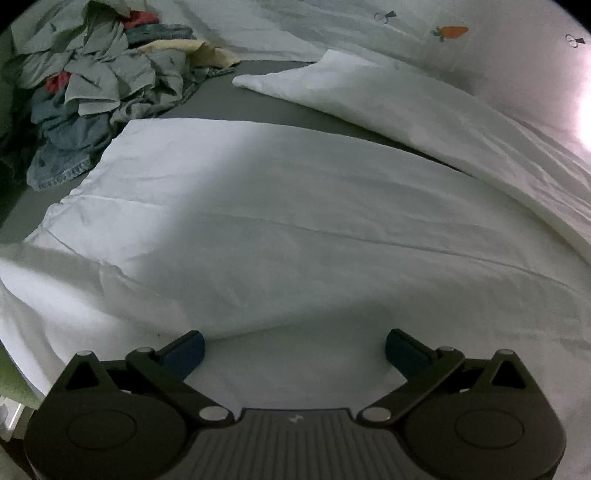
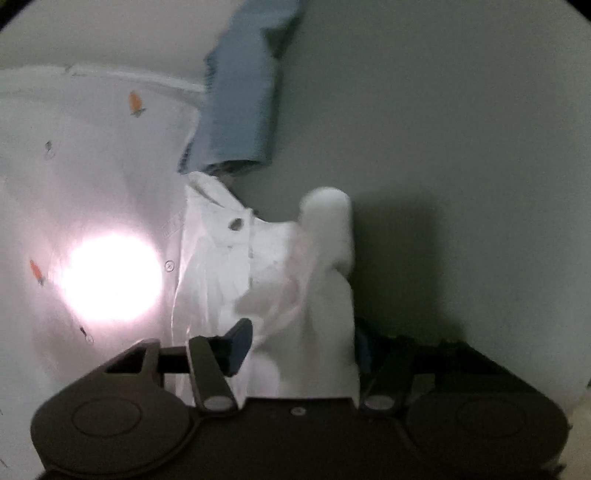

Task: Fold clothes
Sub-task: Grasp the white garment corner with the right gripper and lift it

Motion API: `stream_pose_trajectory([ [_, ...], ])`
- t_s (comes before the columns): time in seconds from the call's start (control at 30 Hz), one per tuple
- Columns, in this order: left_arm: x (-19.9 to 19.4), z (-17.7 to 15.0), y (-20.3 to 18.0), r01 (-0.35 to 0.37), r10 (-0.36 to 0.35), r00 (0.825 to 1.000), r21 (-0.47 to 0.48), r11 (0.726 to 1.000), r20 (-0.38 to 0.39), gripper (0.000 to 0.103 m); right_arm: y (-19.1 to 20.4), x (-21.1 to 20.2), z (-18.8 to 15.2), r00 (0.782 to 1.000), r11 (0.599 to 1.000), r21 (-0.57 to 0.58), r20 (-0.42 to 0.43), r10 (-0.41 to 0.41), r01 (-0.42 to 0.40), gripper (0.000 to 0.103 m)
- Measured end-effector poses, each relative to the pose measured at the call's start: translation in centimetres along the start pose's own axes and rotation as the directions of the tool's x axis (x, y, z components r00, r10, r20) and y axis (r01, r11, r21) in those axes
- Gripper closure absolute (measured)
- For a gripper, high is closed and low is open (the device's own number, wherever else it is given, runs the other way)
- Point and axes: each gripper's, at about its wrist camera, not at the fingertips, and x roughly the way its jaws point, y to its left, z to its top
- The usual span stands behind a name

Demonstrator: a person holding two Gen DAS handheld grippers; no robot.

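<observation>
A white garment [image 1: 295, 221] lies spread flat on the grey bed sheet [image 1: 266, 68]. My left gripper [image 1: 295, 350] hovers over its near edge, open wide, with nothing between the blue pads [image 1: 186, 352]. In the right wrist view a bunch of white shirt [image 2: 306, 295], with a button hole and a collar-like edge, stands up between the fingers of my right gripper [image 2: 303, 347]. The jaws are about half apart. The left pad [image 2: 240, 341] sits beside the cloth and the right pad is mostly hidden behind it. This view is blurred, and I see no firm pinch.
A heap of grey, blue and red clothes [image 1: 92, 74] lies at the far left. A white cloth with carrot prints [image 1: 450, 31] [image 2: 92, 166] lies beyond, lit by a bright glare [image 2: 110, 277]. A folded blue cloth [image 2: 240, 92] rests on the grey sheet [image 2: 443, 147].
</observation>
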Motion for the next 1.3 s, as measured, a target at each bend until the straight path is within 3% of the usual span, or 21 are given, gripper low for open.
stream_pose_trajectory([
  [0.13,0.1,0.4,0.1,0.002,-0.002,1.0,-0.003,1.0,-0.018,0.0,-1.9,-0.1,0.4,0.997,0.985,0.155,0.013,0.078,-0.079,0.054],
  [0.2,0.1,0.5,0.0,0.002,-0.002,1.0,-0.003,1.0,-0.028,0.0,-2.5,0.1,0.4,0.993,0.974,0.196,0.023,0.115,-0.118,0.075],
  [0.27,0.1,0.6,0.0,0.004,-0.004,0.999,-0.001,1.0,-0.034,0.0,-2.5,0.2,0.0,0.99,0.972,0.193,0.039,0.133,-0.138,0.08],
  [0.47,0.2,1.0,0.6,0.04,-0.037,0.997,0.035,0.999,-0.069,0.0,-1.6,0.4,-0.9,0.998,0.996,0.087,0.059,0.029,-0.034,0.083],
  [0.67,-0.2,0.6,2.7,0.148,-0.135,0.986,0.148,0.978,-0.097,0.0,-0.1,0.6,-1.5,0.996,0.999,0.026,0.09,-0.024,0.021,0.084],
  [0.73,-0.4,0.4,5.0,0.102,-0.092,0.993,0.134,0.986,-0.077,0.0,0.4,0.4,-1.8,0.993,0.999,0.002,0.108,-0.048,0.048,0.084],
  [0.83,-0.4,0.6,10.4,-0.001,0.001,0.999,0.002,1.0,-0.049,0.0,1.0,0.4,-2.1,0.987,0.996,-0.031,0.138,-0.08,0.085,0.085],
  [0.9,0.0,0.8,14.8,-0.05,0.043,0.997,-0.12,0.991,-0.062,0.0,0.9,0.0,-2.5,0.982,0.994,-0.042,0.162,-0.095,0.103,0.085],
  [1.03,0.9,0.8,23.1,-0.135,0.11,0.989,-0.338,0.931,-0.094,0.0,1.7,0.0,-3.5,0.967,0.984,-0.08,0.213,-0.141,0.161,0.085],
  [1.1,1.2,0.5,26.7,-0.104,0.065,0.993,-0.459,0.882,-0.099,0.0,2.2,0.3,-3.9,0.958,0.977,-0.096,0.236,-0.164,0.191,0.085],
  [1.17,1.3,0.4,29.1,-0.127,0.081,0.991,-0.533,0.837,-0.109,0.0,2.7,0.5,-4.2,0.948,0.971,-0.101,0.258,-0.185,0.217,0.085],
  [1.23,1.2,0.4,30.5,-0.12,0.076,0.992,-0.567,0.815,-0.1,0.0,2.9,0.5,-4.5,0.941,0.969,-0.091,0.275,-0.198,0.23,0.085],
  [1.3,1.2,0.7,30.9,-0.098,0.058,0.994,-0.565,0.82,-0.089,0.0,3.0,0.5,-4.8,0.934,0.967,-0.079,0.291,-0.208,0.241,0.085],
])
